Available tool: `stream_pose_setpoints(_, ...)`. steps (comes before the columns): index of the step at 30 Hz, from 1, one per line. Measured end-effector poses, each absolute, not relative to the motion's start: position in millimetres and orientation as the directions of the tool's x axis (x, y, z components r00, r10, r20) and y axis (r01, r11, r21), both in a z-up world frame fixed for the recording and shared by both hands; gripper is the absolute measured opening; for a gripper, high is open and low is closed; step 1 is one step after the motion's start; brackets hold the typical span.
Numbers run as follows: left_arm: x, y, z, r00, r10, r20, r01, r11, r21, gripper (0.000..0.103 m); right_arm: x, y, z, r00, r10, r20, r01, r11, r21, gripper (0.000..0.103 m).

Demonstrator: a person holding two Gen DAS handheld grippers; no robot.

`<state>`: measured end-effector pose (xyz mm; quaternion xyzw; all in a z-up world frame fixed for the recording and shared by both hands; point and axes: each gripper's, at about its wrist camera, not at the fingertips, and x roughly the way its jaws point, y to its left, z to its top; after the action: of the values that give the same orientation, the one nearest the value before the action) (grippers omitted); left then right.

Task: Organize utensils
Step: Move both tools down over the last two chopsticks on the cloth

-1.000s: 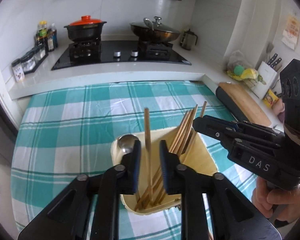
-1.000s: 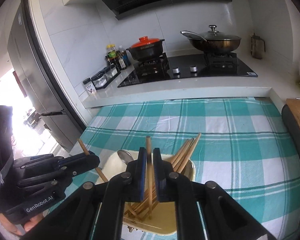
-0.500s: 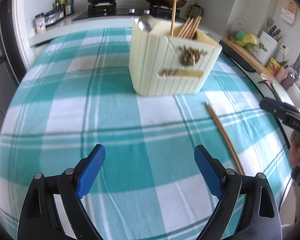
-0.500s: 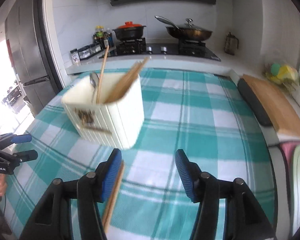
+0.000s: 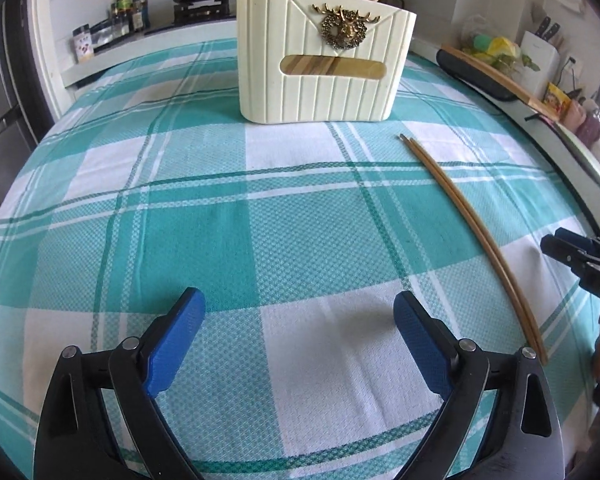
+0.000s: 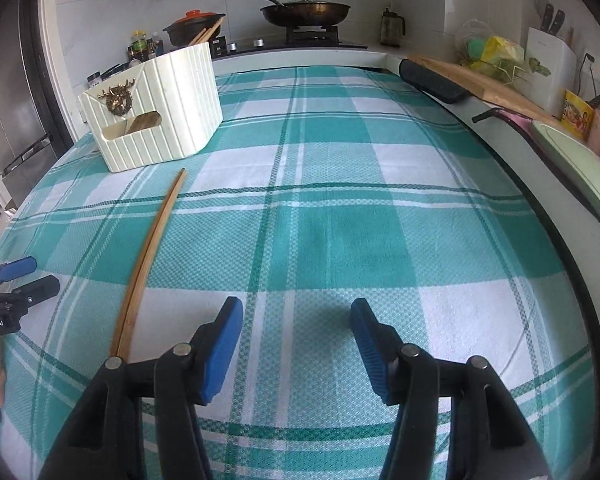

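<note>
A cream ribbed utensil holder [image 5: 324, 60] with a gold deer emblem stands upright on the teal checked cloth, with chopsticks inside; it also shows in the right wrist view [image 6: 152, 112]. A pair of wooden chopsticks [image 5: 472, 236] lies on the cloth to the right of the holder, and in the right wrist view [image 6: 148, 264] left of my right gripper. My left gripper [image 5: 300, 336] is open and empty, low over the cloth. My right gripper [image 6: 296, 340] is open and empty, just right of the chopsticks' near end.
A hob with a black pot [image 6: 196, 28] and a lidded pan [image 6: 304, 10] stands at the back. A cutting board [image 6: 476, 80], knife block [image 6: 544, 68] and packets line the right counter. Spice jars [image 5: 116, 20] stand back left. A fridge [image 6: 12, 112] stands left.
Both grippers were shut on chopsticks above the holder, then opened and drew back down to the cloth's near side. The view now sits lower, farther from the holder.
</note>
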<state>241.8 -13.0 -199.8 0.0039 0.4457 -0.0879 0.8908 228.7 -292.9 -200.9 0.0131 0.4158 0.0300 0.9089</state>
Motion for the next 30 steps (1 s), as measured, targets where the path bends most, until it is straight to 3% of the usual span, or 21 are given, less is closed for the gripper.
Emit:
stream_pose_setpoints(8,241.4,-17.0,-201.5,0.581,-0.152,-0.800,0.171,0.983,-0.063,0.100,224.5,-284.4,-198.4,0.665,0.078,-0.743,-0.070,0.997,0.041,0.057)
stream_pose_setpoints(11,241.5,-16.8,-201.5,0.581,-0.152,-0.800,0.171,0.983,-0.063,0.101,217.6,-264.3,-189.3,0.667,0.206,-0.716,-0.162,0.978,0.130,0.056)
stream_pose_setpoints(13,241.4,-17.2,-201.6,0.581,-0.153,-0.800,0.171,0.983,-0.064,0.101,217.9,-244.0,-186.0,0.638,0.283,-0.717,-0.235,0.957,0.168,0.045)
stream_pose_setpoints(14,241.3,-17.2,-201.6,0.581,-0.153,-0.800,0.171,0.983,-0.064,0.101,219.6,-234.5,-186.0,0.618,0.302,-0.726,-0.262,0.950,0.172,0.033)
stream_pose_setpoints(20,241.3,-17.1,-201.7,0.581,-0.153,-0.800,0.170,0.983,-0.064,0.101,230.0,-209.3,-196.9,0.553,0.266,-0.789,-0.291,0.950,0.117,0.013)
stream_pose_setpoints(28,241.3,-17.8,-201.6,0.580,-0.151,-0.800,0.171,0.983,-0.062,0.101,233.2,-203.7,-198.6,0.540,0.205,-0.817,-0.285,0.957,0.052,0.012)
stream_pose_setpoints(30,241.4,-17.8,-201.6,0.580,-0.151,-0.800,0.171,0.983,-0.061,0.101,233.3,-208.6,-200.1,0.555,0.175,-0.813,-0.254,0.967,0.034,0.005)
